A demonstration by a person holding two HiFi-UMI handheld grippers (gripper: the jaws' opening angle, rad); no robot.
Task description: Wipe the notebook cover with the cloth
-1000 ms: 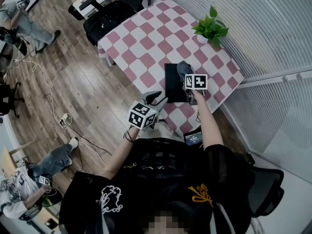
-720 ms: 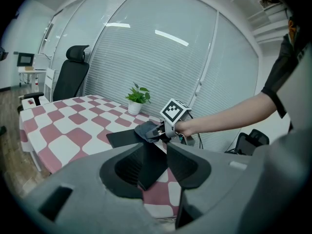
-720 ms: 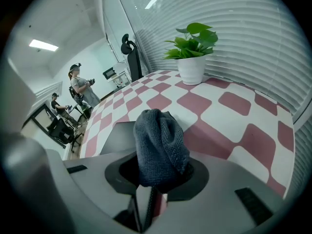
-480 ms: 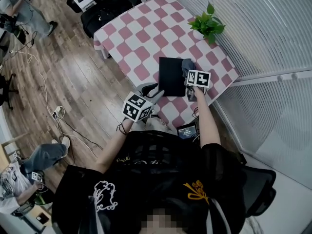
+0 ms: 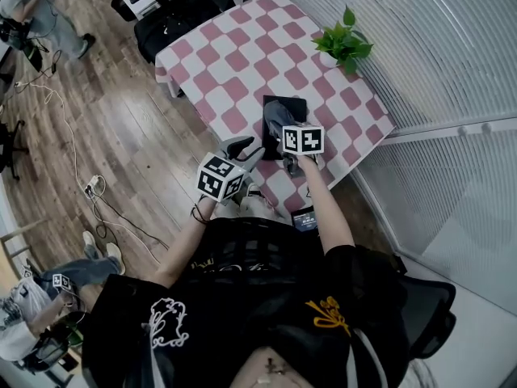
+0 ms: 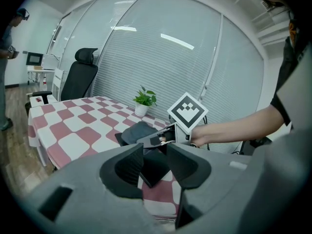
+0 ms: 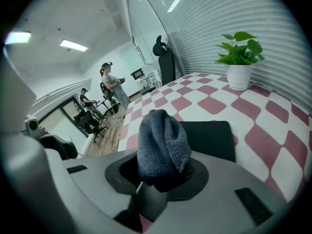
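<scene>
The black notebook (image 5: 293,104) lies on the checked table (image 5: 234,63) near its front edge. My right gripper (image 5: 283,132) is shut on a grey cloth (image 5: 275,118), and the cloth rests on the notebook's left half. In the right gripper view the bunched cloth (image 7: 163,143) stands up between the jaws of the right gripper (image 7: 163,173), with the notebook (image 7: 210,138) behind it. My left gripper (image 5: 245,148) is at the notebook's near left corner. The left gripper (image 6: 153,161) is open, and the notebook's corner (image 6: 155,172) shows in the gap between its jaws.
A potted plant (image 5: 345,43) stands at the table's far right, by the window blinds. A black office chair (image 5: 174,14) is at the far end. Cables (image 5: 97,188) trail over the wooden floor at the left, where other people stand. A small screen (image 5: 305,218) sits below the table's near edge.
My right gripper has carried the cloth leftward over the notebook, from its right edge to its left half. The left gripper has stayed at the near left corner.
</scene>
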